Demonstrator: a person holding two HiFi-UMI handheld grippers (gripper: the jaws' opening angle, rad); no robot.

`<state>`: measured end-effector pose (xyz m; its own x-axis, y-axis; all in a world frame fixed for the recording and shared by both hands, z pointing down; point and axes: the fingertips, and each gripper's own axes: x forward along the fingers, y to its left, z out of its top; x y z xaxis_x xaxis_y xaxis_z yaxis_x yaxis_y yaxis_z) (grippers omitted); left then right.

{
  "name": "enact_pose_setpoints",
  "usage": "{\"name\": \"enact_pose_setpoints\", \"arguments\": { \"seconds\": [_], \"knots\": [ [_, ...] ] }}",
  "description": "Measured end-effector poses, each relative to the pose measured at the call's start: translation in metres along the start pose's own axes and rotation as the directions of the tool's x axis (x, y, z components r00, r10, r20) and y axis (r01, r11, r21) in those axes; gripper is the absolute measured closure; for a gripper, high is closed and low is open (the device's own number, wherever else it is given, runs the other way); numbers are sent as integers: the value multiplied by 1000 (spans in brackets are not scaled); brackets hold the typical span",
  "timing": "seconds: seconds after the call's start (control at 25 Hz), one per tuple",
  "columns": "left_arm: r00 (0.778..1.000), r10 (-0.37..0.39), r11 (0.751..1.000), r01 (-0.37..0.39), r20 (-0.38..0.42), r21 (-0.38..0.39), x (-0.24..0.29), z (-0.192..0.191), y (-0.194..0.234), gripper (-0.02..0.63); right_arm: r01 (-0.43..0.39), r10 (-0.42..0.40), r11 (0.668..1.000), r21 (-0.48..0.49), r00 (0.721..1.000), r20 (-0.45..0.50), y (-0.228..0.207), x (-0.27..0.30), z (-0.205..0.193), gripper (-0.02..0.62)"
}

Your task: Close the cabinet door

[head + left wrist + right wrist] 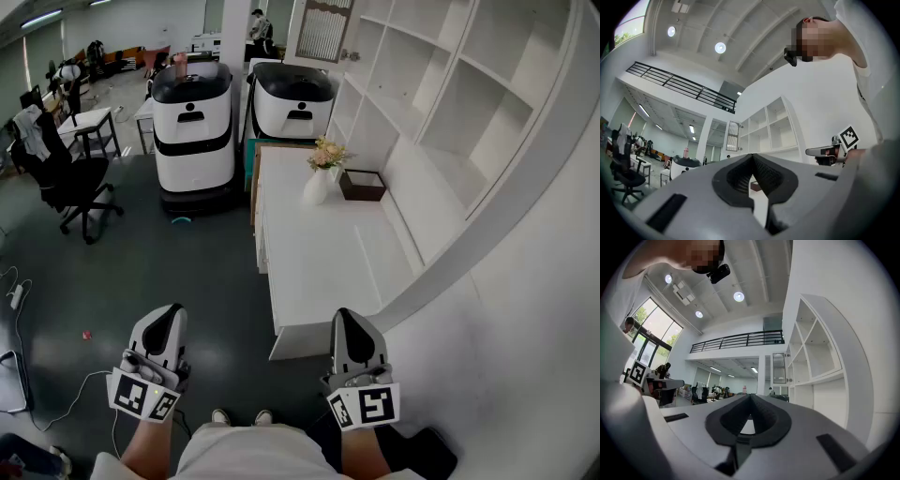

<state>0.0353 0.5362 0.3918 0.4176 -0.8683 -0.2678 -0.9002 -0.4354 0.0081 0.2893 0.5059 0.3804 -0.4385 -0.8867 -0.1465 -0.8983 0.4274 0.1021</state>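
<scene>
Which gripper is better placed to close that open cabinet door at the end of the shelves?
Likely right: the right gripper is at the counter on the side of the shelves, nearer the cabinet door; the left gripper is over the floor.

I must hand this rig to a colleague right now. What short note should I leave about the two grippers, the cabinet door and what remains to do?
Left gripper: shut, empty, held low in front of the person.
Right gripper: shut, empty, over the near end of the white counter.
Cabinet door: at the far end of the shelf unit, swung open, far from both grippers.
Done: nothing yet; the door is untouched.
Left: walk along the counter to the door and push it shut, probably with the right gripper, which is on the shelf side.
</scene>
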Motion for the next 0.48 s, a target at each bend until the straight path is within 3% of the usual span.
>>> {"name": "enact_pose_setpoints", "arguments": {
  "seconds": [0.32, 0.48],
  "knots": [
    [1000, 19, 1000, -19, -9, 6, 5, -5, 3, 598, -60, 59, 998, -28, 997, -47, 5, 14, -15, 597],
    [999, 47, 999, -47, -19, 6, 5, -9, 8, 598, -74, 74, 997, 8, 997, 18, 2, 27, -5, 595]
  ]
}}
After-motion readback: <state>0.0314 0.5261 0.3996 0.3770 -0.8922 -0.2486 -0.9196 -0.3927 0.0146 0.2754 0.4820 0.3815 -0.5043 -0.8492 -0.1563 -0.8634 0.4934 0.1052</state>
